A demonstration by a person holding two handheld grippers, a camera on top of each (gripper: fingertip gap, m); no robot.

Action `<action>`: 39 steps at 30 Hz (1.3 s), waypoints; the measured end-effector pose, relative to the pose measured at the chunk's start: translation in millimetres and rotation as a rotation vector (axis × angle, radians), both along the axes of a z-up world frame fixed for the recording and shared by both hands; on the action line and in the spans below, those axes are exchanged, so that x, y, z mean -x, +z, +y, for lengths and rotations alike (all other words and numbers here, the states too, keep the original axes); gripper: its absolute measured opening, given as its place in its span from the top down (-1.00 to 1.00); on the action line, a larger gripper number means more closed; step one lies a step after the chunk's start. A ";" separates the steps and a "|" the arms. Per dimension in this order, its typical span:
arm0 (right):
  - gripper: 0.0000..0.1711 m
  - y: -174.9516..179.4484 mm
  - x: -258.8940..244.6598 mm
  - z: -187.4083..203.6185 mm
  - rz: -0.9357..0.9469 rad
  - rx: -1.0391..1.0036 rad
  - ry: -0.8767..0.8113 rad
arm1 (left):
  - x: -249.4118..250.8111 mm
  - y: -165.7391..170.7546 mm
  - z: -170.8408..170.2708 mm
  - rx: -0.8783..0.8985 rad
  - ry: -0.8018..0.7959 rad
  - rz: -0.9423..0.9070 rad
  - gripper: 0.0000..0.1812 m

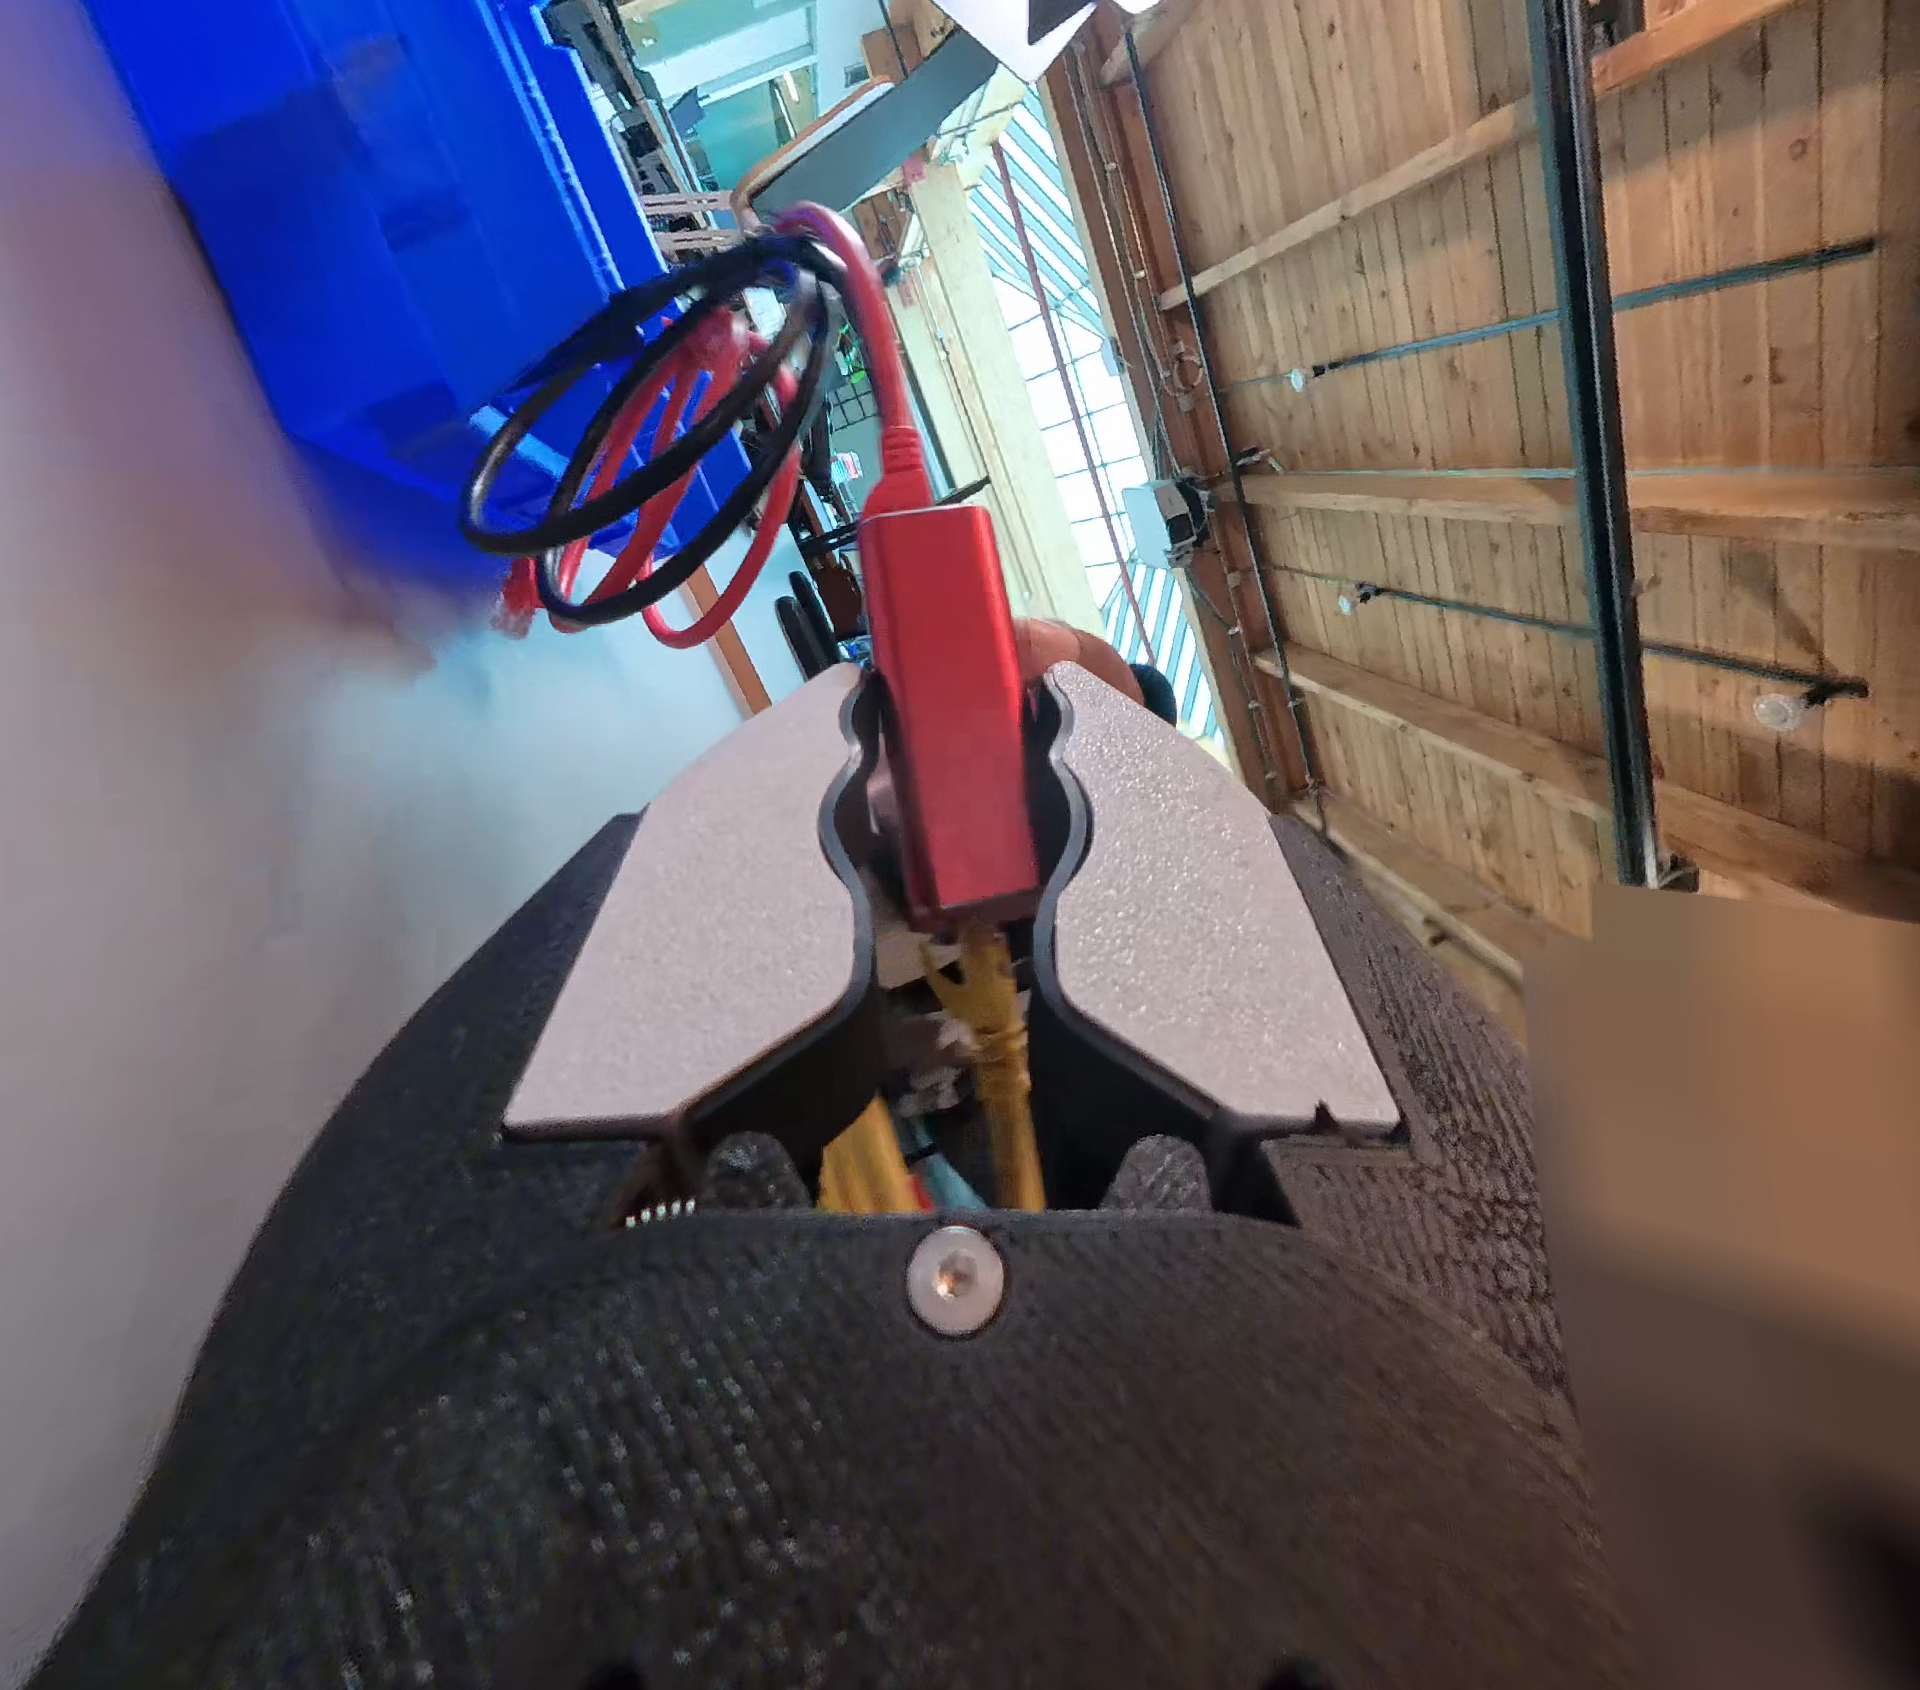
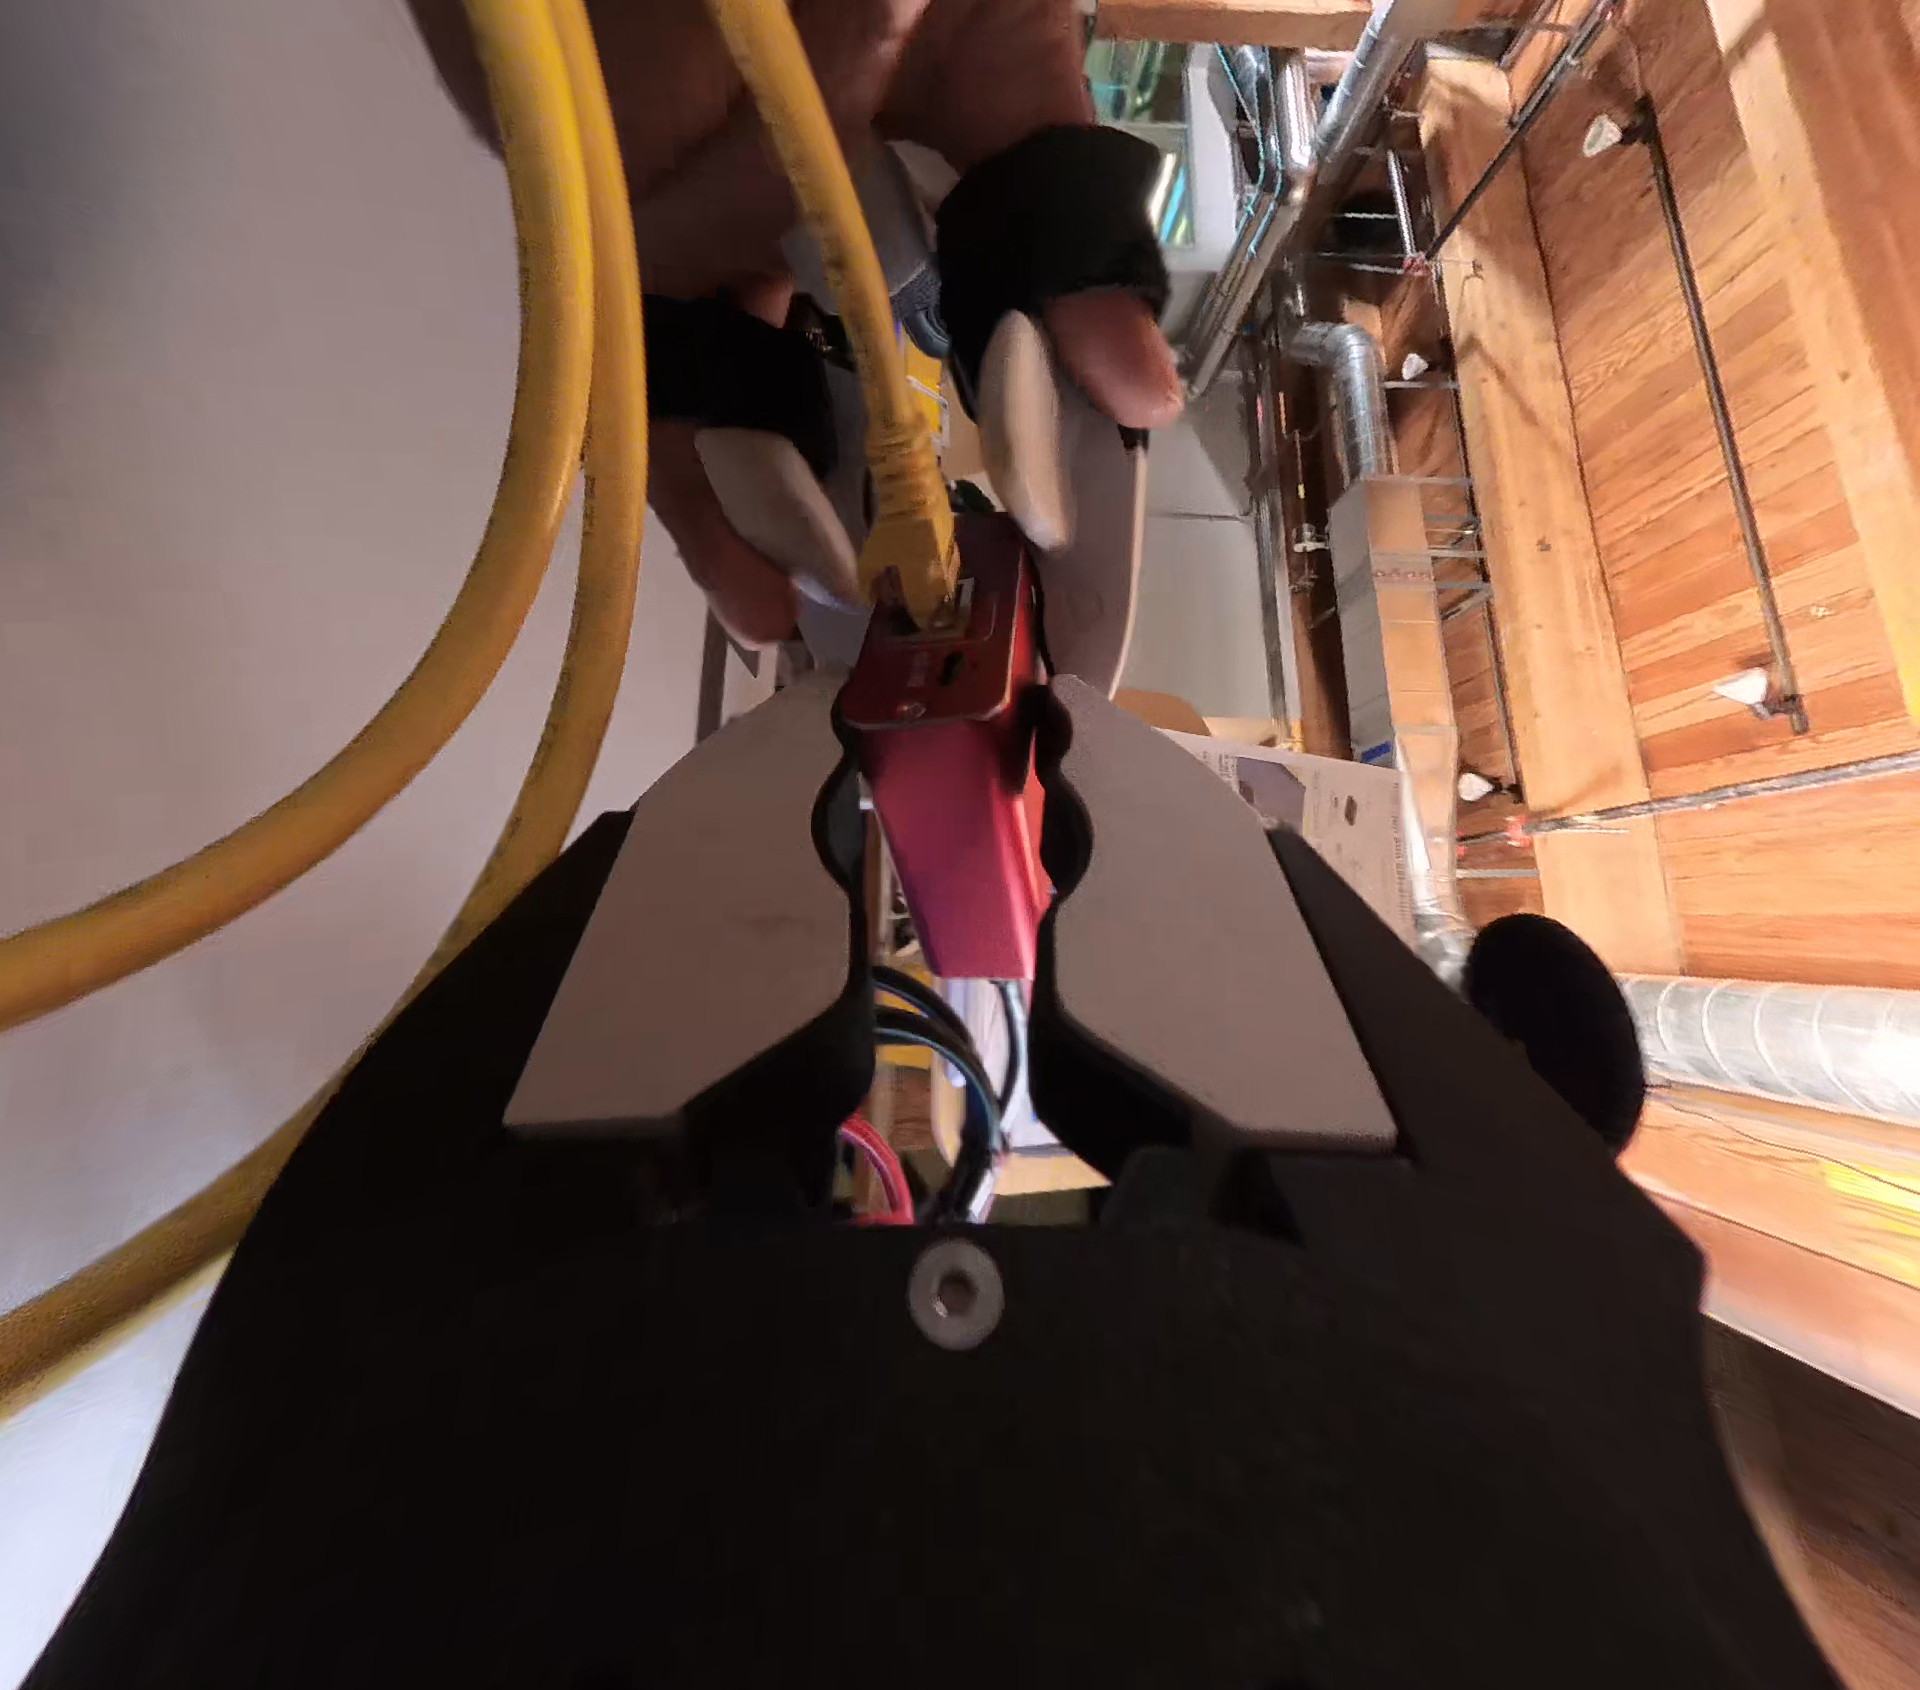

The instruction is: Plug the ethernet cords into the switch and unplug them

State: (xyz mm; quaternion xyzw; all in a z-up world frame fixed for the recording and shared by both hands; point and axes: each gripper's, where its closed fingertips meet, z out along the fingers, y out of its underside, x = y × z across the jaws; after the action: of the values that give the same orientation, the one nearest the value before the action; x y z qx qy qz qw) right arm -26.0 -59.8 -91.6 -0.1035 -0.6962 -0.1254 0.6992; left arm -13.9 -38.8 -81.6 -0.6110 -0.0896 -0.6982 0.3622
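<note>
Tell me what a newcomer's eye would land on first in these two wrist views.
First, the red switch clamped at centre frame in both views, with both the right hand-held gripper and the left hand-held gripper shut on it. Next, the yellow ethernet cord, plugged into the switch's end and looping away left. In the left wrist view, a red cord leaves the far end beside coiled black and red cords.

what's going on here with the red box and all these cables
Both hand-held grippers are shut on the same small red switch, one from each end. A yellow ethernet cord is plugged into one end and a red cord into the other. Looped red and black cords hang beyond it.
</note>
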 end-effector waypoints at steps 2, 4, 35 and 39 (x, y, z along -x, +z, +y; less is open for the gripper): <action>0.68 14.9 -5.5 2.0 0.019 0.105 0.009 | 2.3 12.5 -3.6 -0.074 -0.016 0.010 0.58; 0.70 35.5 -11.8 5.0 0.051 0.307 0.024 | 13.8 28.1 -5.2 -0.178 0.018 0.023 0.56; 0.48 88.8 -25.5 27.7 -0.013 1.902 0.254 | 10.2 52.9 -29.9 -0.595 0.149 0.368 0.70; 0.42 74.4 -53.4 65.3 0.120 1.962 0.231 | 21.5 54.1 -27.2 -0.583 0.159 0.330 0.70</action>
State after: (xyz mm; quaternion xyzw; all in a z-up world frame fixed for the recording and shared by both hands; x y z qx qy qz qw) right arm 27.3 5.6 -17.2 -0.5746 -0.4608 0.5815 0.3455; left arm -35.4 -66.0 -27.5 -0.5776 0.1261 -0.5559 0.5843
